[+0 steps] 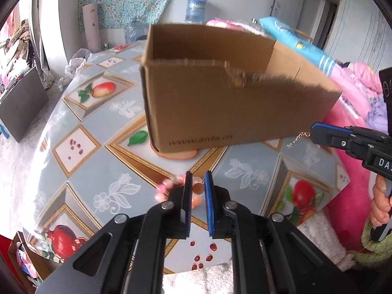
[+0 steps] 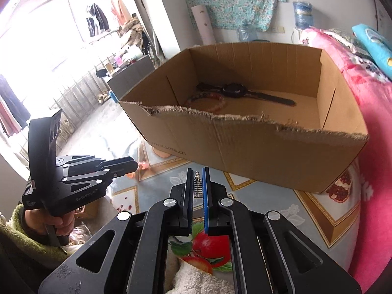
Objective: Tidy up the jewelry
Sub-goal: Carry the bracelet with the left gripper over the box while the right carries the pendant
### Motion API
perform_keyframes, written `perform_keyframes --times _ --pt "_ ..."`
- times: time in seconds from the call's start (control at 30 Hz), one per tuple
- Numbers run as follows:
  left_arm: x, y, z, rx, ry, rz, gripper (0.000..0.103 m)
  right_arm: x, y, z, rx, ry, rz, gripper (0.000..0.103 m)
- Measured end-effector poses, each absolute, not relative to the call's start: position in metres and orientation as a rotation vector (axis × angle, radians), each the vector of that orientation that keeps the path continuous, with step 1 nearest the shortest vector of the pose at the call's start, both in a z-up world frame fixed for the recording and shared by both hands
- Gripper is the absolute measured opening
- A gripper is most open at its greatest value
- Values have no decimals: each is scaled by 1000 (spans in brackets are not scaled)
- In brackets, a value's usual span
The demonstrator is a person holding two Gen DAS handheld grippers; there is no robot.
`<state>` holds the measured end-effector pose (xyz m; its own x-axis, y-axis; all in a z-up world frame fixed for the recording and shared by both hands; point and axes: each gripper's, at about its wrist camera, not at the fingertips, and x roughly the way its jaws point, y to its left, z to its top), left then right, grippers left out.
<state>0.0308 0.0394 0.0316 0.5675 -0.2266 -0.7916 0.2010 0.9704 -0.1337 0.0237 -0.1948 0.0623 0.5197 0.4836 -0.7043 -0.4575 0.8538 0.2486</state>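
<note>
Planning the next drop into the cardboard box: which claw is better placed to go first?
Right, probably. The right claw, shut on a silver chain, sits just short of the box's torn rim; the left claw, holding pink beads, looks farther back.

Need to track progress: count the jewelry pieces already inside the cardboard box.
2: a black watch lying across the floor of the cardboard box, and a beaded bracelet beside it. The torn front wall may hide more.

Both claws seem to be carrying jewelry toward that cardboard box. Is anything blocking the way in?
Only the box's own torn front wall. The left gripper holds a pink bead bracelet, the right gripper a metal chain; both sit below that rim. The cardboard box is open-topped.
</note>
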Motion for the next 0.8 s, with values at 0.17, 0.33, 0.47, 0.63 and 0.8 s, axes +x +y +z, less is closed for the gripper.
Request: perform_keyframes --times 0.17,0.33,0.47,0.63,0.8 --pt "26 54 75 -128 871 -369 9 27 -201 100 73 753 610 5" --pt "30 53 132 -173 771 -490 9 51 -201 135 68 683 644 5" --pt "52 35 169 -165 703 -566 9 86 -201 148 45 710 654 5" --pt "102 6 176 -129 748 -620 9 141 -192 136 6 854 668 5" --pt "162 -24 135 -96 931 -607 9 196 -181 97 10 1079 679 5"
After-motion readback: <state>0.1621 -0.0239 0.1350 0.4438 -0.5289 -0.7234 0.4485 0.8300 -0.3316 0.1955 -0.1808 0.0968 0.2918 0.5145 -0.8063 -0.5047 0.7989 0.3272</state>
